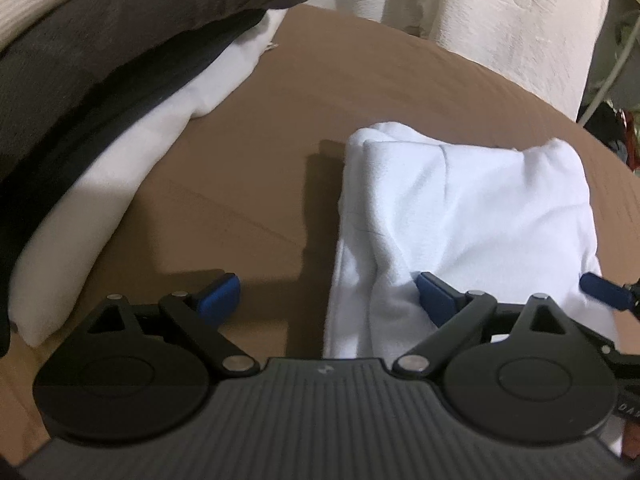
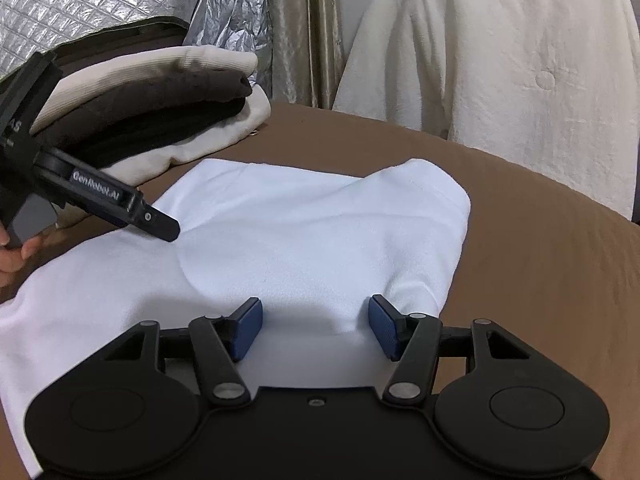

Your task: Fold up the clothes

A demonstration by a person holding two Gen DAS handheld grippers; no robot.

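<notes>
Brown bedding point(image 1: 360, 92) covers the work surface, with a cream robe point(image 2: 520, 60) hanging beyond its far edge; the left gripper point(image 1: 328, 292) stands with jaws spread wide and empty, its right pad over the near left edge of the white garment point(image 1: 452, 216), its left pad over bare brown cloth; the right gripper point(image 2: 316, 324) is likewise spread and holds nothing, poised over the garment's near edge; the garment lies already doubled into a rough rectangle in the middle of the bed, its far right corner rounded and a little puffed; to the far left sits a stack of folded clothes point(image 2: 160, 112), white, black, brown and cream. Judging by this, the next fold or a lift to the stack is in hand; it will go best if each gripper pinches all layers at a near corner; a shallow bite would likely let the lower layers sag loose.
</notes>
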